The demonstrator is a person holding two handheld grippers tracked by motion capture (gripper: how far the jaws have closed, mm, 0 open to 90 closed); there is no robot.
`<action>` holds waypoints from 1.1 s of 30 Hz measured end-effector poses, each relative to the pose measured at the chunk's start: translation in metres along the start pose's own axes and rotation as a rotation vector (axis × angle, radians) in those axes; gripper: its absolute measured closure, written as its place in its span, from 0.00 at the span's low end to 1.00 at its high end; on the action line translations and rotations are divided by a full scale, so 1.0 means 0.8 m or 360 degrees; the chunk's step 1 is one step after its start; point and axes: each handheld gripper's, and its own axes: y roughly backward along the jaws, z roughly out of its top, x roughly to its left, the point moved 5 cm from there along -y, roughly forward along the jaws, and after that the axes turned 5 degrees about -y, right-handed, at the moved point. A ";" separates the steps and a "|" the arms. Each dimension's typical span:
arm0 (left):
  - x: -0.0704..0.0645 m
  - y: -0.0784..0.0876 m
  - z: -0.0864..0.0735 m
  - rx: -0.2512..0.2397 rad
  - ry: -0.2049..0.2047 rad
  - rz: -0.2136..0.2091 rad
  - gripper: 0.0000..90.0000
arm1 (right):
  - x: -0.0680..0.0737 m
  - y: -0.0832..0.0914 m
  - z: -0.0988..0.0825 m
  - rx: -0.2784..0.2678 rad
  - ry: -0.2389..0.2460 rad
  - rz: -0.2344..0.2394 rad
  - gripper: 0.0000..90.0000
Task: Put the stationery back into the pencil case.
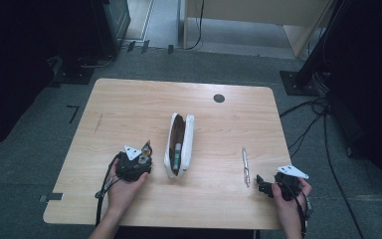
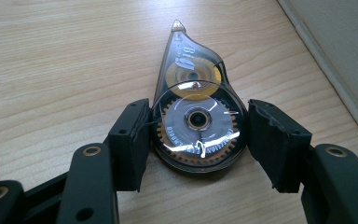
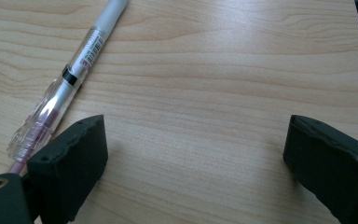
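Note:
A clear, teardrop-shaped correction tape dispenser [image 2: 193, 88] with a yellow reel and a silver geared wheel sits between the jaws of my left gripper [image 2: 198, 119]. Both pads press on its round body, and its tip points away. In the high view my left gripper [image 1: 144, 153] is just left of an open white pencil case [image 1: 188, 142], with the dispenser [image 1: 147, 147] at its front. My right gripper [image 1: 260, 184] rests open near the table's front right. A clear pen [image 3: 70, 79] with a white cap lies just outside its left jaw [image 3: 74, 163], and nothing is between the fingers [image 3: 196, 135].
The pencil case lies lengthwise at the middle of the wooden table [image 1: 129, 104] with a green-labelled item [image 1: 177, 154] inside. The pen [image 1: 245, 167] lies to its right. A round cable hole [image 1: 219, 98] is at the far edge. Cables trail over the floor to the right.

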 end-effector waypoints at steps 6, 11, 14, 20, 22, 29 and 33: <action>0.001 -0.005 0.009 0.0000 0.0012 -0.0024 0.37 | 0.000 0.000 0.000 0.0000 0.0000 0.0000 0.06; 0.002 -0.015 0.019 0.0022 0.0037 0.0005 0.35 | 0.000 0.000 0.000 0.0001 0.0002 0.0000 0.06; 0.003 -0.022 0.023 0.0030 0.0044 0.0027 0.38 | 0.000 0.000 0.000 0.0000 0.0000 0.0000 0.06; 0.001 -0.027 0.027 0.0055 0.0027 0.0084 0.46 | 0.000 0.000 0.000 0.0000 0.0000 0.0000 0.06; -0.001 -0.027 0.027 0.0059 0.0023 0.0087 0.47 | 0.000 0.000 0.000 0.0001 0.0003 0.0000 0.06; -0.008 -0.026 0.026 0.0057 -0.0024 0.0050 0.49 | 0.000 0.000 0.000 0.0001 0.0003 0.0000 0.06; -0.008 -0.025 0.026 0.0045 -0.0053 0.0050 0.50 | 0.000 0.000 0.000 0.0000 0.0000 0.0000 0.06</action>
